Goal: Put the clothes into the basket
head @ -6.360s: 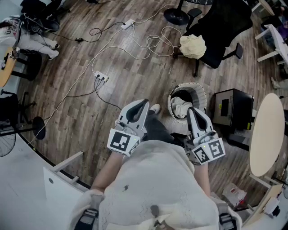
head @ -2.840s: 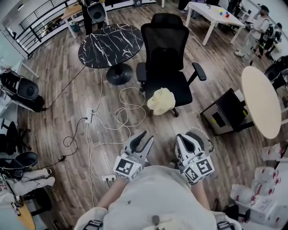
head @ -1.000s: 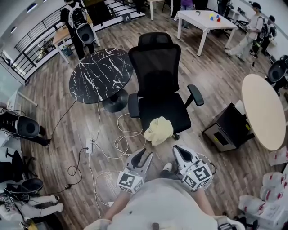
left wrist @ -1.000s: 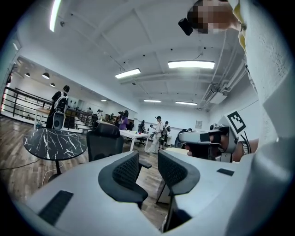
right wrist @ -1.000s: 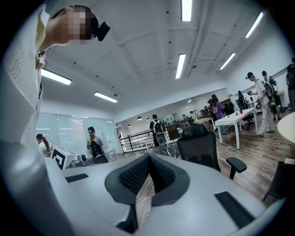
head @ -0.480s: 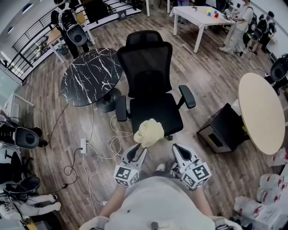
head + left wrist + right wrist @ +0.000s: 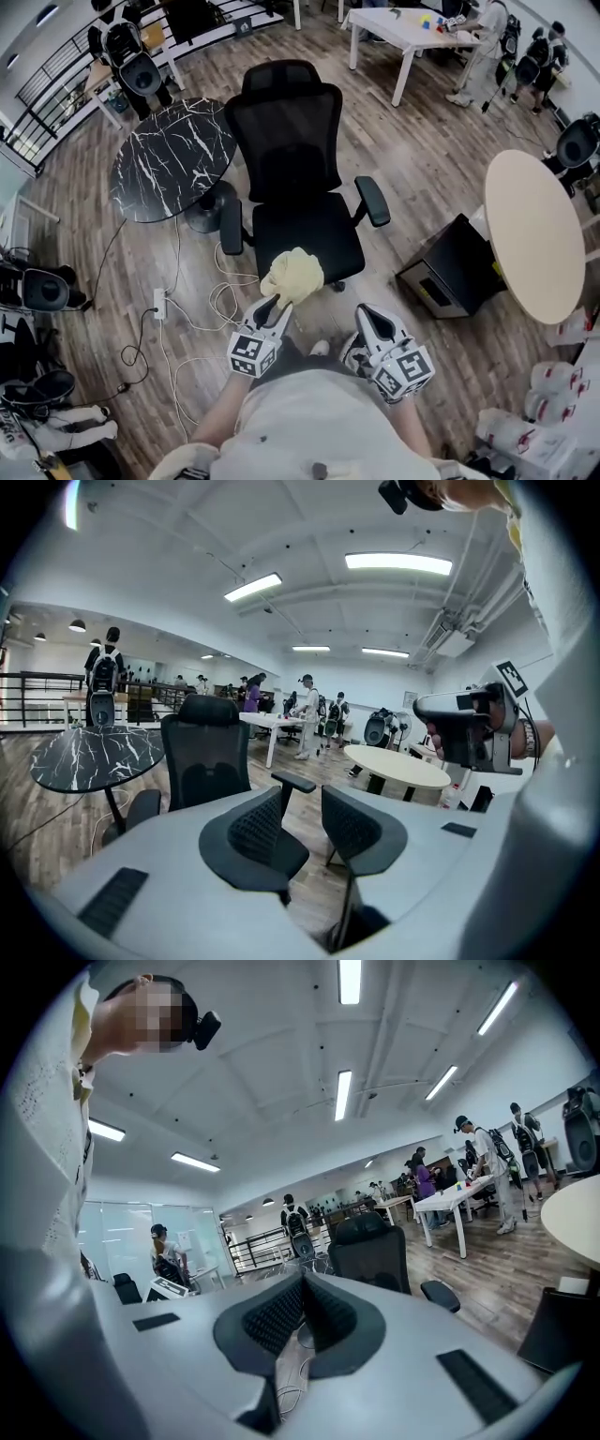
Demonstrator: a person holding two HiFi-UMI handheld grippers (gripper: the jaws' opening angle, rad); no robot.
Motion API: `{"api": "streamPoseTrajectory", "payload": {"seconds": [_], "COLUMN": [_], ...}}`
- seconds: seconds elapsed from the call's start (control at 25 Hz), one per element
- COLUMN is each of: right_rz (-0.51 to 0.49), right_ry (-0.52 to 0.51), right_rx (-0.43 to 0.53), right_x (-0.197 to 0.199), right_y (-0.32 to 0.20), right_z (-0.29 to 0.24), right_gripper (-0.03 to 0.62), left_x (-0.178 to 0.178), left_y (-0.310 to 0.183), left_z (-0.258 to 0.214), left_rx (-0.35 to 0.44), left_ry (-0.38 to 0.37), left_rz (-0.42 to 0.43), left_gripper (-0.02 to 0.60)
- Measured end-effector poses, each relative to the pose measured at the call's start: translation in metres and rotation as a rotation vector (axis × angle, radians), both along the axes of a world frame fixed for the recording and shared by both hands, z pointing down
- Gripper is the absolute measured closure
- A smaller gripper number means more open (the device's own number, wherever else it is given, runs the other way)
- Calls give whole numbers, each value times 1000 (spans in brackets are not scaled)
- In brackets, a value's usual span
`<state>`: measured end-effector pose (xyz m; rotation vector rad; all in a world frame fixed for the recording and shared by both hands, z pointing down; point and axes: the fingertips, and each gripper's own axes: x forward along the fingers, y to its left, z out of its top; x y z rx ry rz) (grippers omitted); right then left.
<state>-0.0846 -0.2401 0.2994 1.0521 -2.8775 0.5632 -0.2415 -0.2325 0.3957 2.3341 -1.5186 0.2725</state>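
Left gripper view: left gripper point(image 7: 302, 802) parted, empty; right gripper point(image 7: 302, 1280) closed

Head view: steep downward. Both gripper views: near-level, forward; all share black chair point(image 7: 286, 122).

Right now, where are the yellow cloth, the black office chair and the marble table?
yellow cloth point(image 7: 292, 272): head view, middle of the crumpled bundle.
black office chair point(image 7: 284, 141): head view, centre of its backrest.
marble table point(image 7: 167, 161): head view, bare middle of its round top.
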Motion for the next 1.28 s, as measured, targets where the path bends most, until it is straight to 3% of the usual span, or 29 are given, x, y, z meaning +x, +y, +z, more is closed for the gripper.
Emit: {"api": "streamPoseTrajectory", "payload": {"seconds": [0.4,1.04,1.28], "right_rz": [50,173,201], "right_ry": [39,80,97], "right_rx": [-30,-88,-113], "right_x": [6,-53,-63], "right_y": [-13,-61,-78], "right_z": [13,26,37], "right_gripper": [585,585,585], "left_x": [7,-49,-56], "left_y": [-27,-89,-109], "left_z": [70,172,212], "left_rx": [-131,-321,-389], "left_ry": [-21,-119,-149], "left_rz": [77,221,269], "left_gripper": [431,422,419]}}
